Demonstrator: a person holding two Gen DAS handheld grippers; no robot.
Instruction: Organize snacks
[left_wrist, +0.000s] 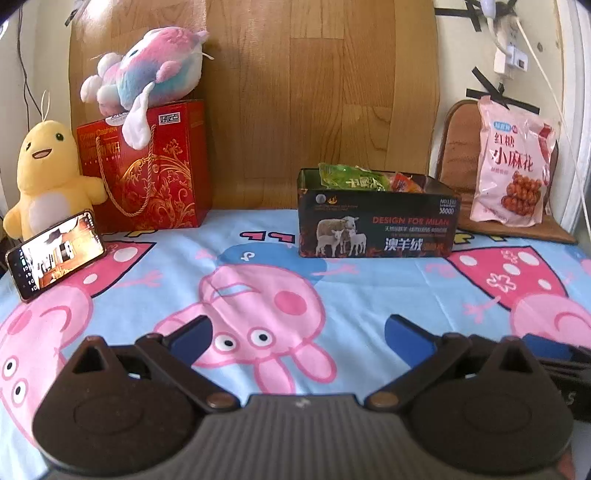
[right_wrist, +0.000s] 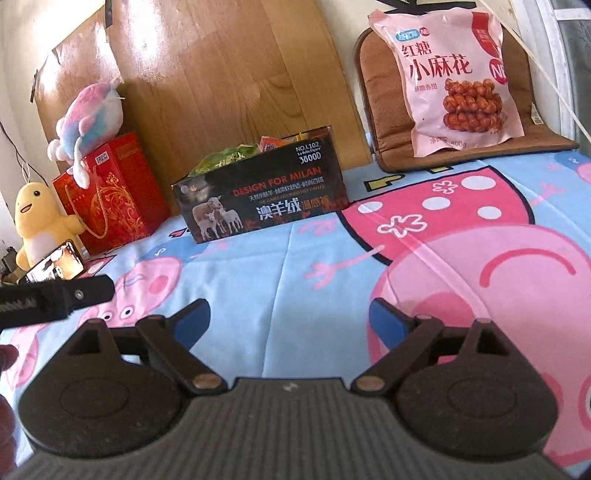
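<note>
Hovering low over bedsheet: left gripper, right gripper, jaws spread, empty.

Around you: toys, a gift bag, a phone

You see a yellow plush duck beside a red gift bag with a pastel plush on top, a phone propped before the duck, and a brown cushion on the cartoon-pig sheet.

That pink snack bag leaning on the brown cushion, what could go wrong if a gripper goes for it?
The pink snack bag only leans against the brown cushion, so a nudge might topple it. The dark box already looks full of packets, so the bag may not fit.
</note>
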